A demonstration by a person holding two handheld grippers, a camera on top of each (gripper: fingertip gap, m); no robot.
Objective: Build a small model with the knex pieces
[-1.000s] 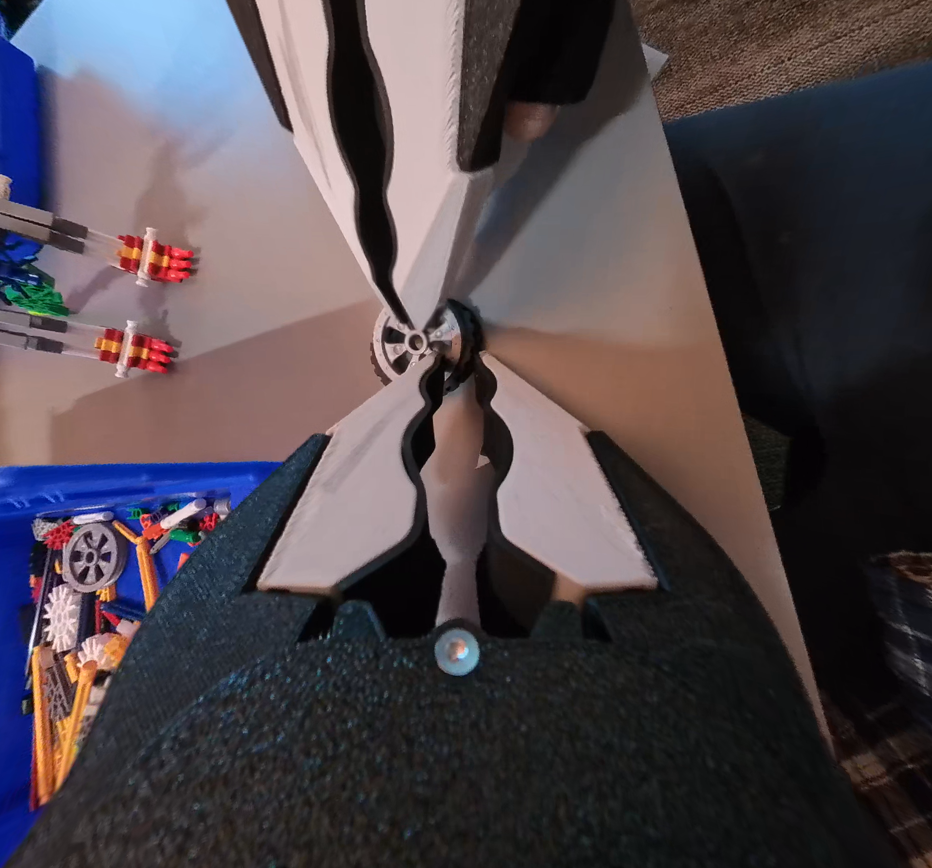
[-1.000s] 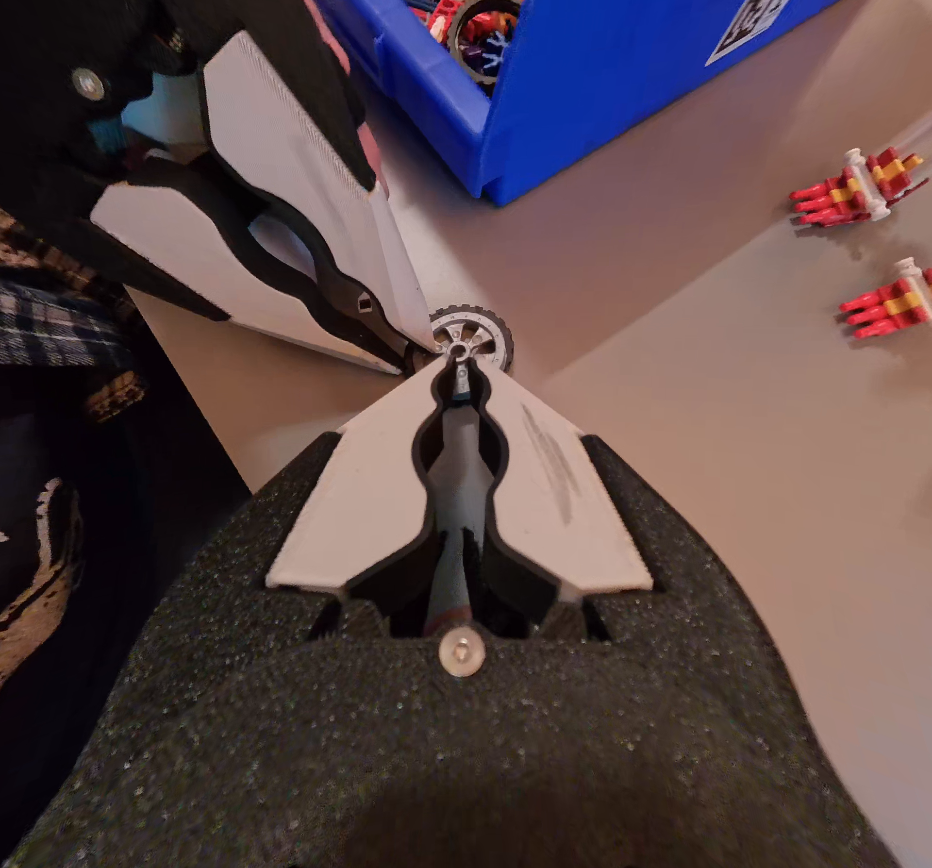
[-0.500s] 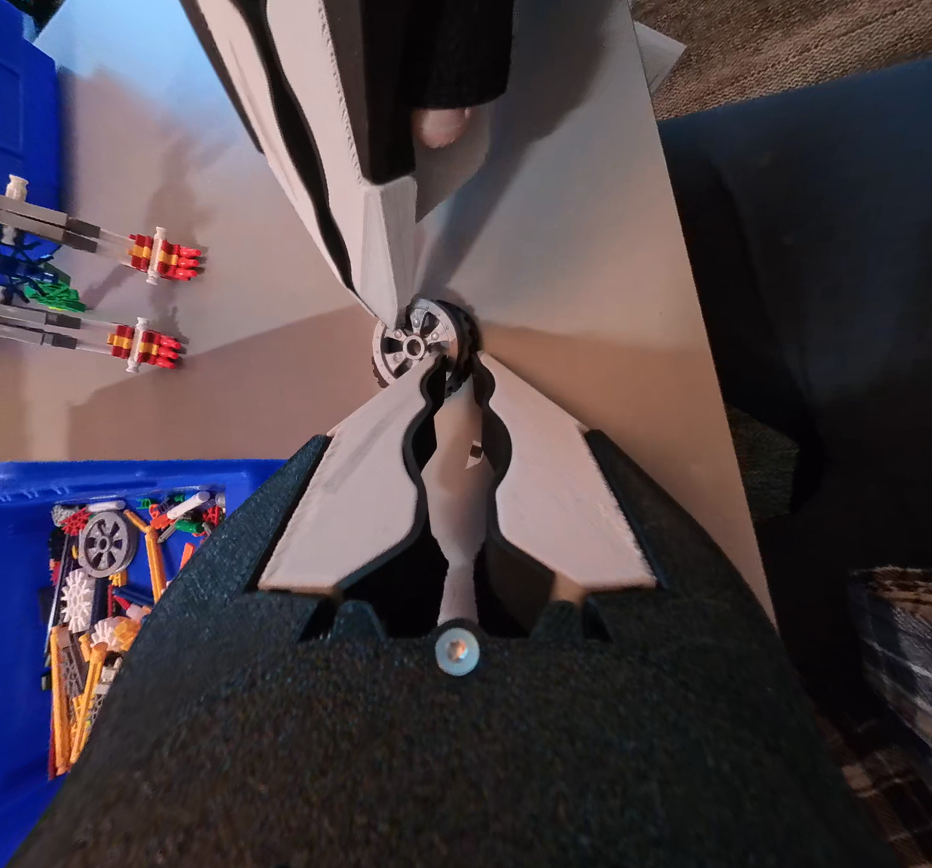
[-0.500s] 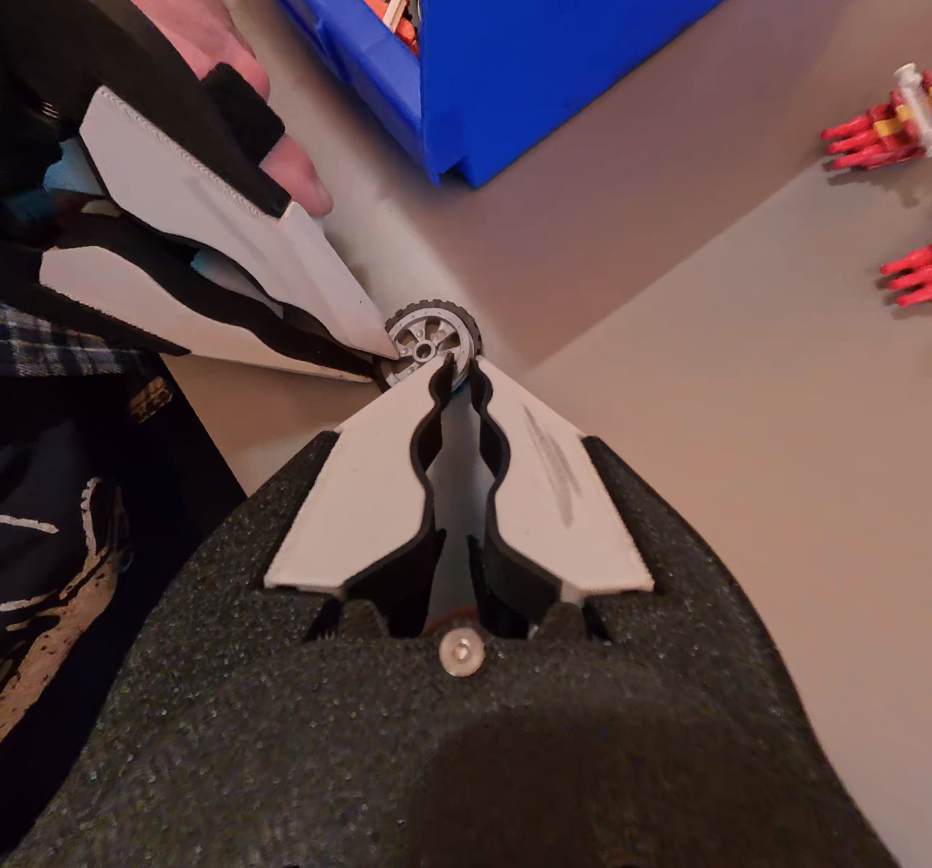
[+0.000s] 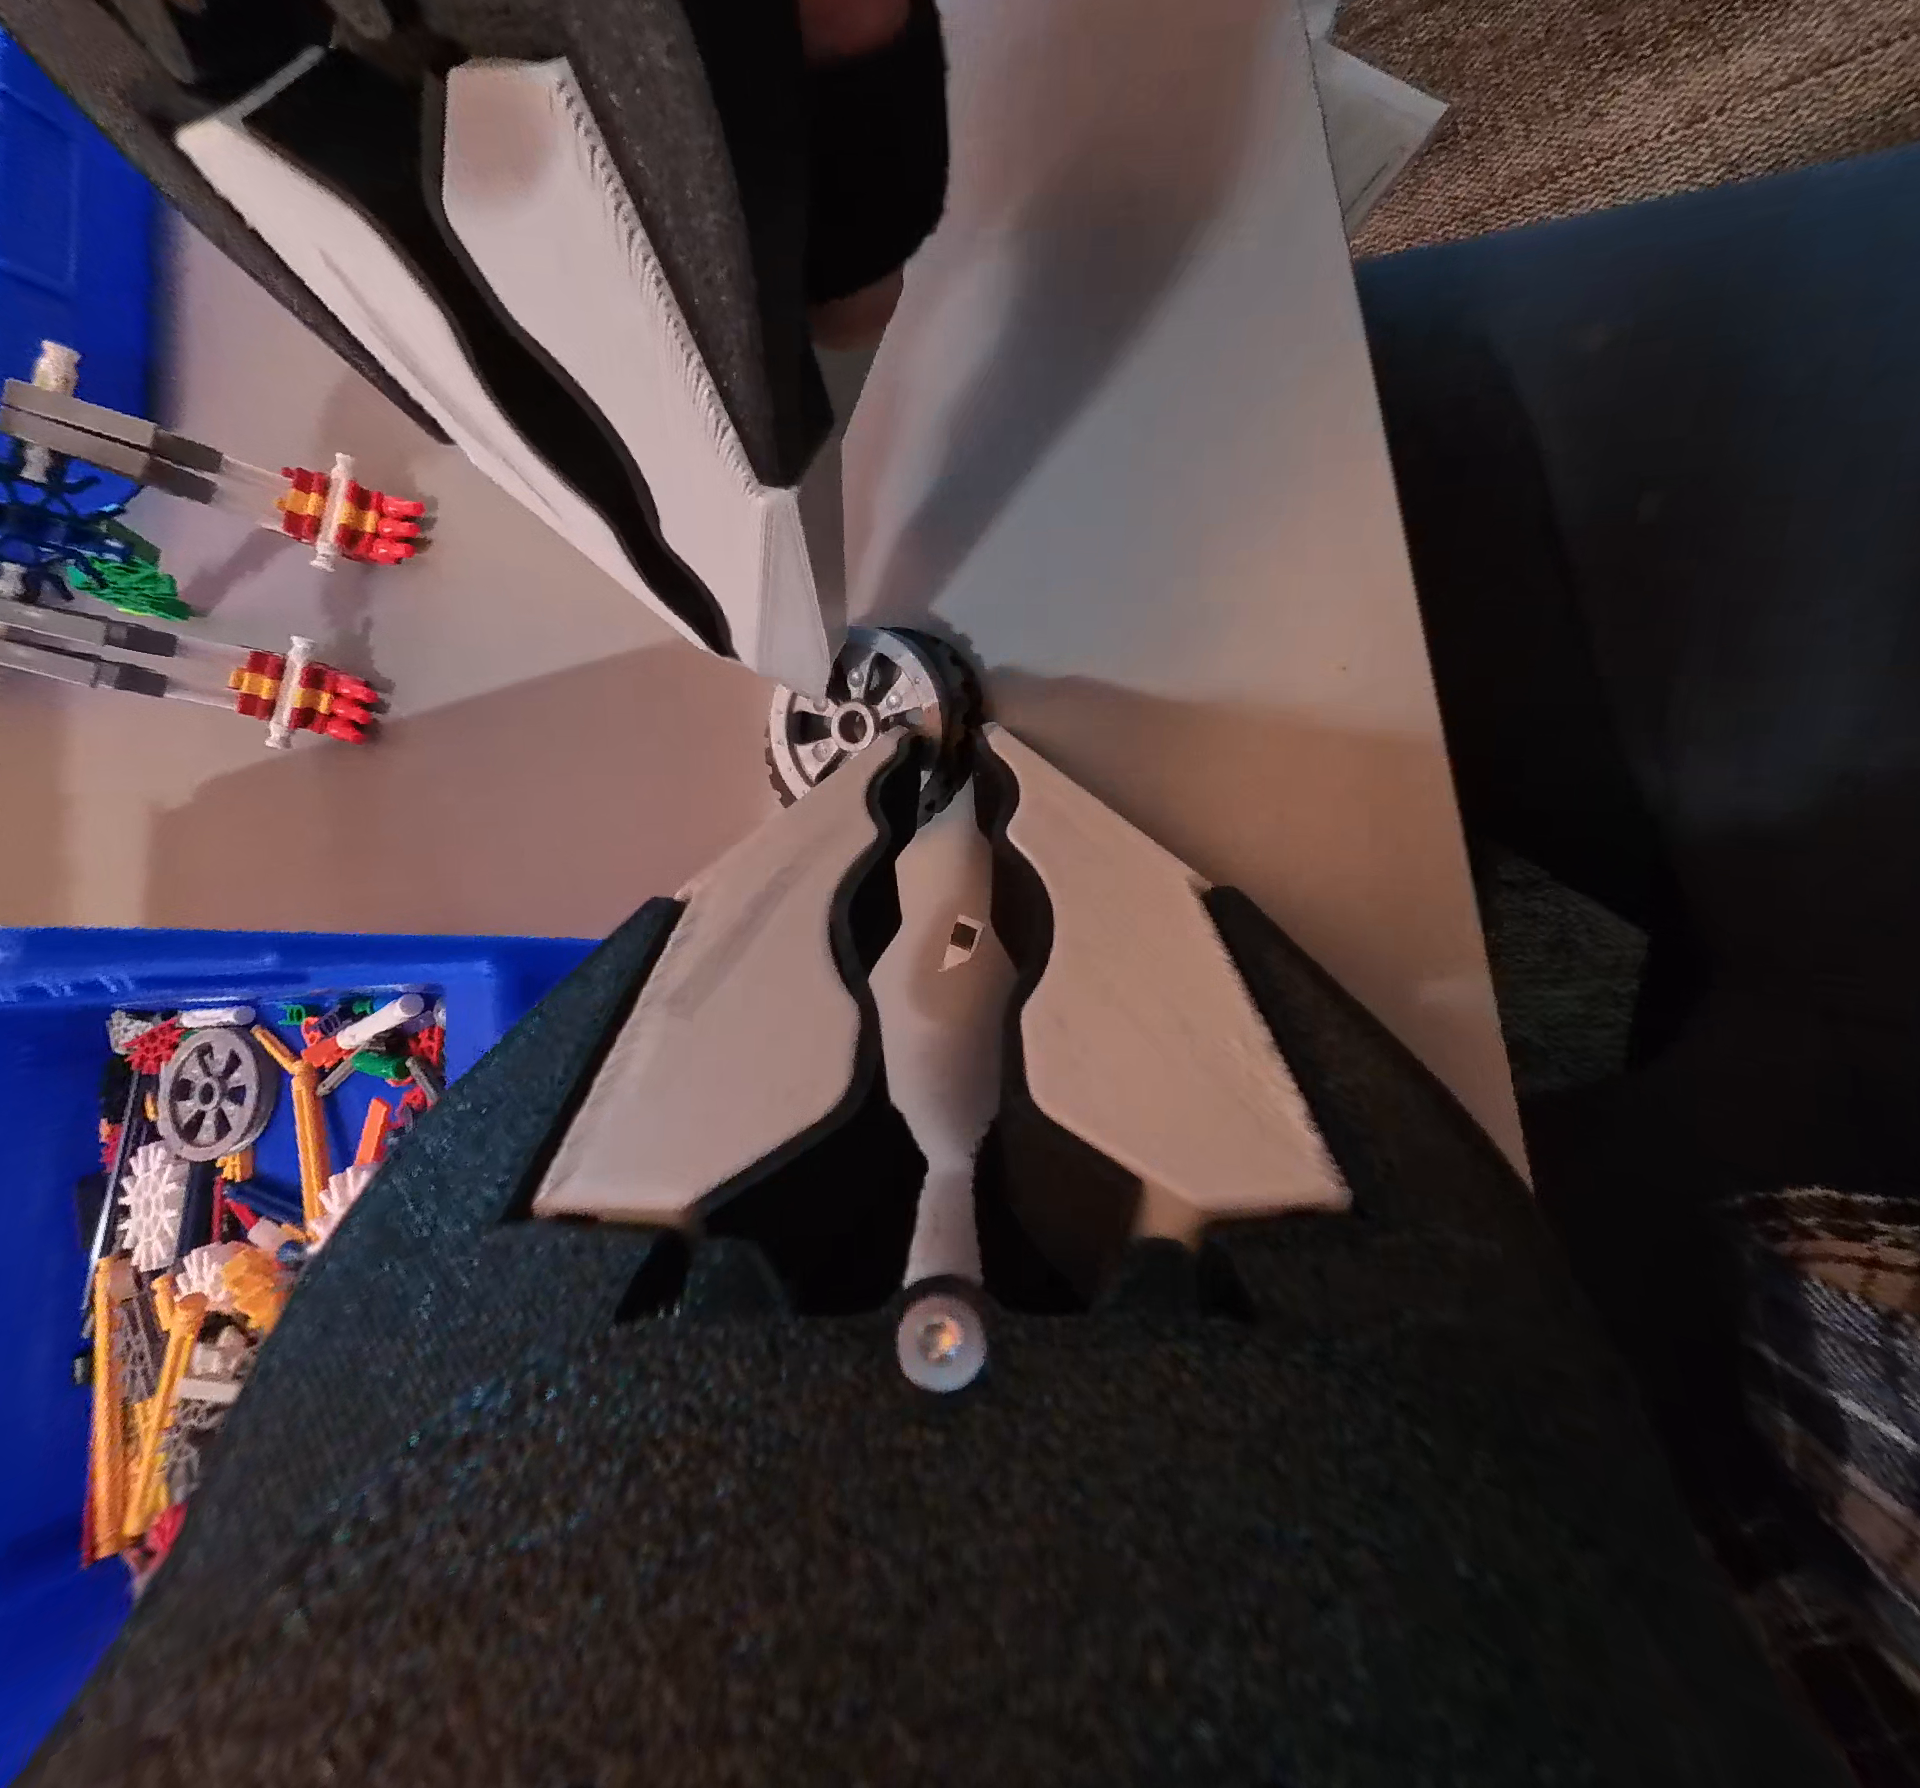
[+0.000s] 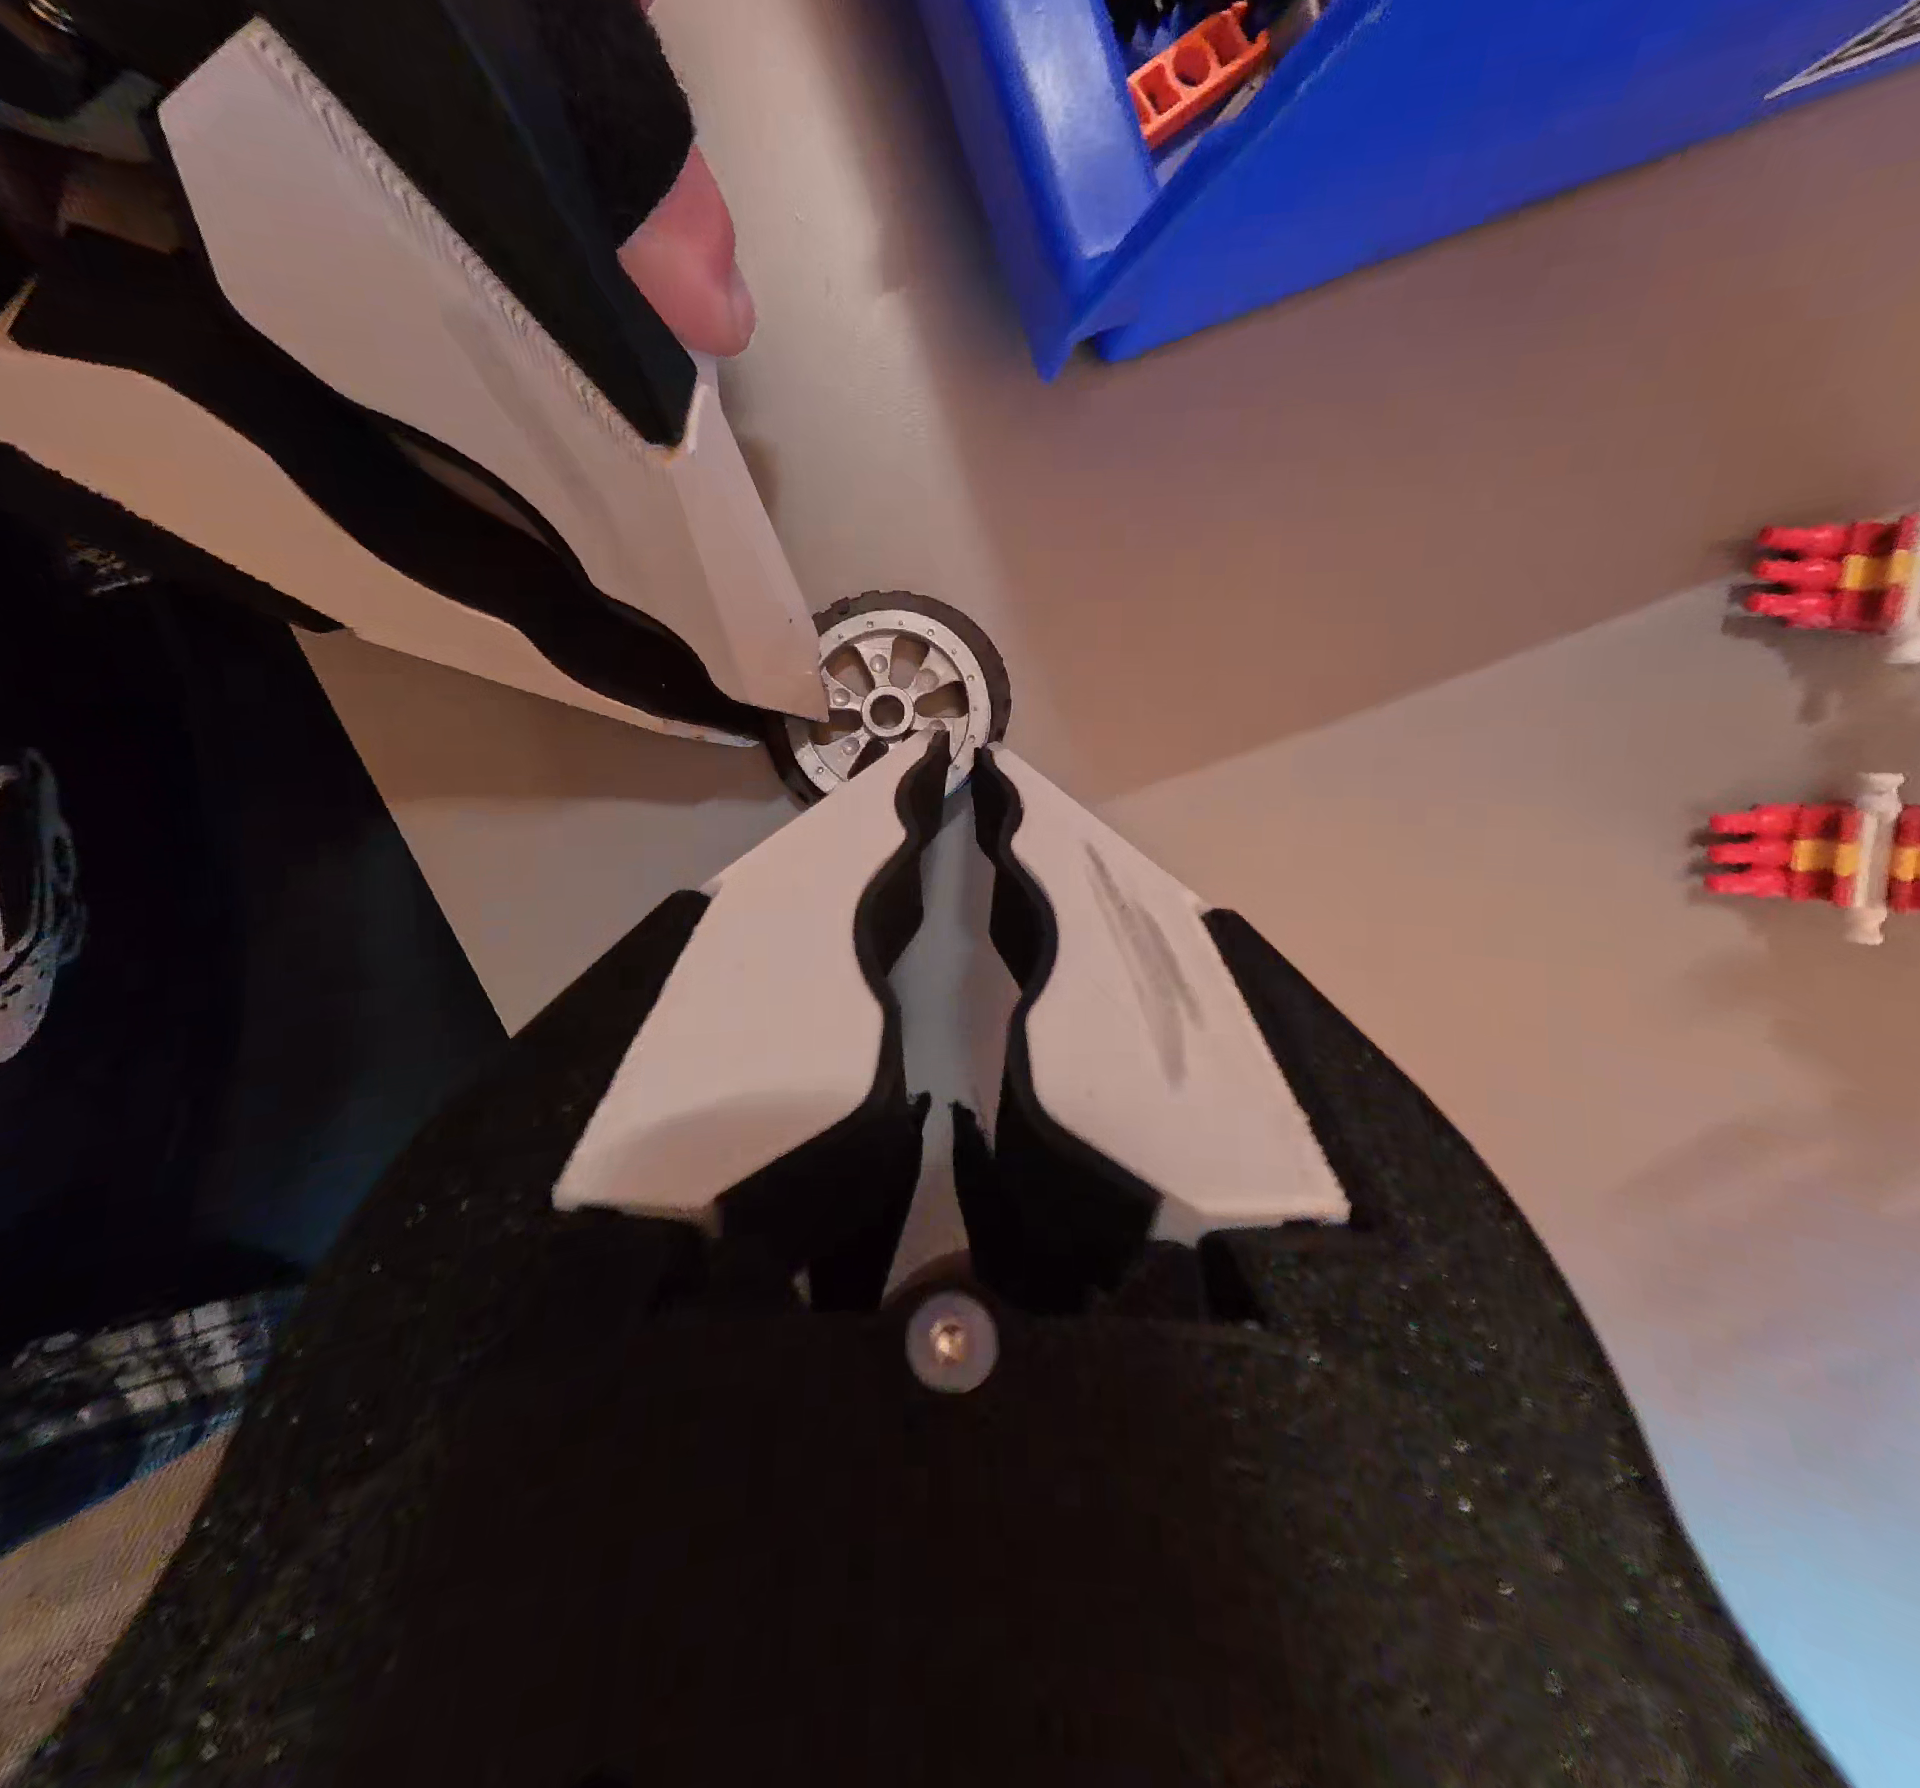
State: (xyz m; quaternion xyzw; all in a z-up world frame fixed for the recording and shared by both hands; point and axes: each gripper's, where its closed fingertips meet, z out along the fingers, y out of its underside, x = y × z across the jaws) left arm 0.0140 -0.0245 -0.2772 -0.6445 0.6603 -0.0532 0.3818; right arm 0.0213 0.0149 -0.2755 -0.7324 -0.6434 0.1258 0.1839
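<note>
A small grey spoked wheel with a black tyre (image 5: 862,715) is held just above the beige table (image 5: 1143,491) near its edge. My left gripper (image 5: 940,751) is shut on the wheel's tyre, which sits between its fingertips. My right gripper (image 6: 961,762) is shut on the lower rim of the same wheel (image 6: 894,699). In the left wrist view the right gripper (image 5: 810,678) comes in from the upper left and its tips touch the wheel's face. In the right wrist view the left gripper (image 6: 790,710) comes in from the left. The hub hole is empty.
A blue bin (image 5: 260,959) of mixed plastic building pieces stands on the table; it also shows in the right wrist view (image 6: 1351,211). Two red and yellow built pieces (image 5: 348,517) (image 5: 307,694) lie farther out. The table edge and a person's dark clothing (image 5: 1662,595) are close by.
My right gripper's tips have moved from the wheel's hub to its rim, and the hub hole now shows empty. Both grippers have turned a little about the wheel. The left grip is unchanged.
</note>
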